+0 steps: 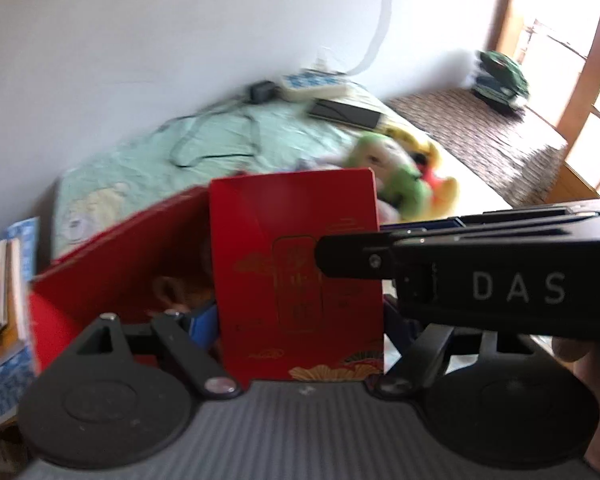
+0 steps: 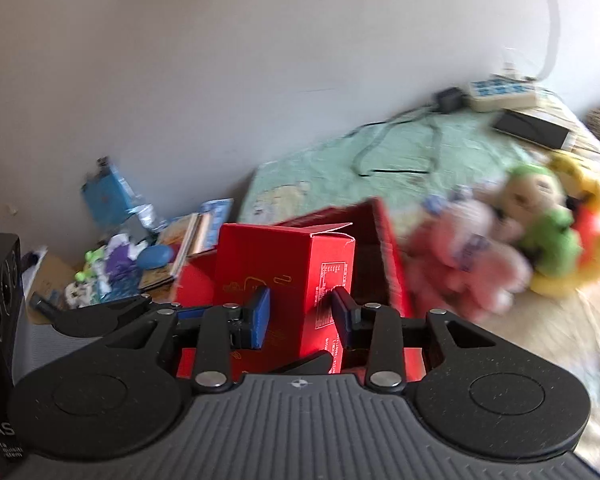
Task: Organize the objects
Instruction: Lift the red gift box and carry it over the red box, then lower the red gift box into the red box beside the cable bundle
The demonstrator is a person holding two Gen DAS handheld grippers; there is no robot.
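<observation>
Red carton (image 2: 288,280) stands upright at centre, over large open red box (image 2: 384,248) on bed (image 2: 440,152). Right gripper (image 2: 300,312) pinches carton, blue pads (image 2: 262,316) pressing both side faces. Left gripper (image 1: 300,320) is behind same carton; fingers hidden, so grip unclear. Plush toys (image 2: 512,240) at 3 o'clock. Power strip (image 2: 500,94) at 1 o'clock.

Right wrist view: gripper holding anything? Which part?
Yes. The right gripper is shut on the small red box, its blue pads pressing two opposite side faces low down. The box stands upright, top flap open.
</observation>
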